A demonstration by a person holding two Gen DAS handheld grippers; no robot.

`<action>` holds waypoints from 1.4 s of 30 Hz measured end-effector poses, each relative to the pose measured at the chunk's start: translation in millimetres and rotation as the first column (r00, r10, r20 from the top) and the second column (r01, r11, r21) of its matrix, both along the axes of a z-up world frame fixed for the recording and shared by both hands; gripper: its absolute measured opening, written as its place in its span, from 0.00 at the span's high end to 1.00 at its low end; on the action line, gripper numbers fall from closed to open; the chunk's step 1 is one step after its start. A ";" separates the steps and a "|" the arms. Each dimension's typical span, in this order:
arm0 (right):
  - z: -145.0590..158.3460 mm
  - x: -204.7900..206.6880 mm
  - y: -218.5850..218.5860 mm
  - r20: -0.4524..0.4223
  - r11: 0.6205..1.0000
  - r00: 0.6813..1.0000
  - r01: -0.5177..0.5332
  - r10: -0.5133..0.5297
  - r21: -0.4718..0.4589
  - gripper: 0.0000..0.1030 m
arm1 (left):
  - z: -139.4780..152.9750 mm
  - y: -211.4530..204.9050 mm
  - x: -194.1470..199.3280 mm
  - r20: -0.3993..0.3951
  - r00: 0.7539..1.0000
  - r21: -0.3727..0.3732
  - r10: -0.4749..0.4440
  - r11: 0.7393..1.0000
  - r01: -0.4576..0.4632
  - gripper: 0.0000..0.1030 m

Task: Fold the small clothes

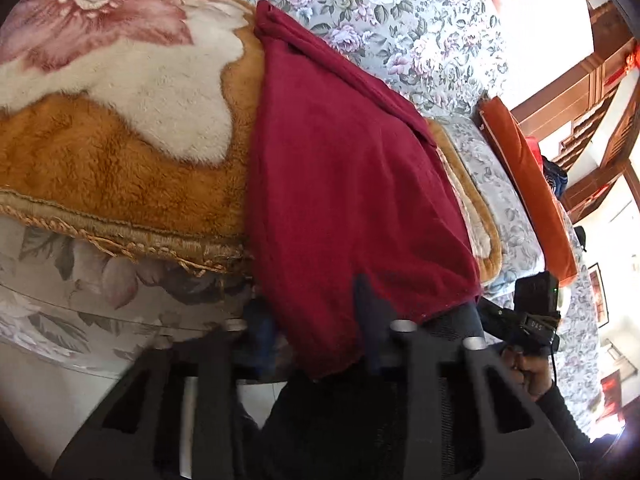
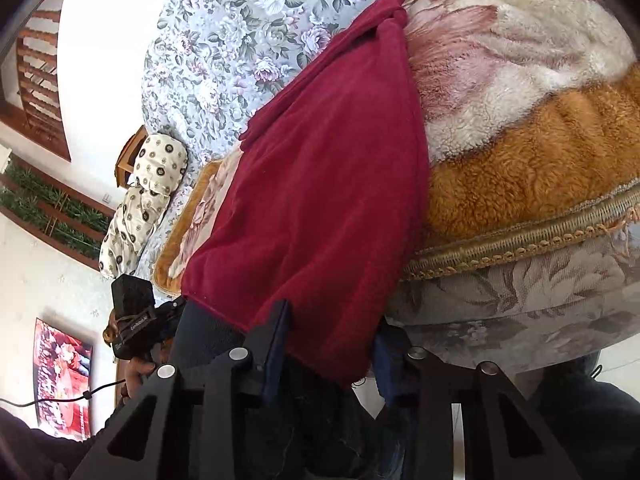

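Note:
A dark red fleece garment (image 1: 340, 184) (image 2: 320, 184) lies lengthwise on an orange and white plush blanket (image 1: 100, 168) (image 2: 520, 176), its near hem hanging over the bed's edge. My left gripper (image 1: 314, 316) is closed on the hem's left corner, one finger over the cloth and the other beside its edge. My right gripper (image 2: 332, 332) pinches the hem's other end, with cloth filling the gap between its fingers. Each view shows the other gripper's black body (image 1: 536, 304) (image 2: 132, 312) held in a hand beside the hem.
A floral bedsheet (image 1: 400, 8) (image 2: 224, 40) covers the bed beyond the blanket. An orange cushion (image 1: 528, 184) lies along one side, a dotted cream pillow (image 2: 156, 176) on the other. Wooden shelving (image 1: 592, 92) stands past the bed.

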State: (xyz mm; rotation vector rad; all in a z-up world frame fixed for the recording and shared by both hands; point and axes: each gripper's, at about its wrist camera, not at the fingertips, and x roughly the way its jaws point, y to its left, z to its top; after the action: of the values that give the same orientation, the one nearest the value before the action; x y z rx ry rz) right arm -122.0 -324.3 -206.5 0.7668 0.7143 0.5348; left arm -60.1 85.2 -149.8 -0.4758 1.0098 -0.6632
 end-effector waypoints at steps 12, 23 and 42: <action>17.2 -9.2 0.5 0.064 0.999 0.998 -0.004 0.007 -0.045 0.94 | 9.8 0.6 -5.0 0.052 0.996 0.022 0.066 0.997 -0.067 0.95; 78.7 -73.7 -22.0 0.252 0.998 0.967 0.058 -0.046 -0.039 0.94 | 70.8 31.9 -42.0 0.148 0.985 -0.061 0.094 0.994 -0.085 0.95; 117.1 -65.6 -73.2 0.307 0.946 0.942 0.032 -0.137 0.323 0.94 | 137.6 -8.2 3.6 0.261 0.956 -0.223 0.132 0.972 -0.073 0.95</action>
State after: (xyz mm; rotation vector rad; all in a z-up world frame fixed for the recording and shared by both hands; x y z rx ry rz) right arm -187.6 -397.6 -89.4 0.9735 0.2868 0.6866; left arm -56.4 77.0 -12.2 -0.6003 0.6503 -0.7238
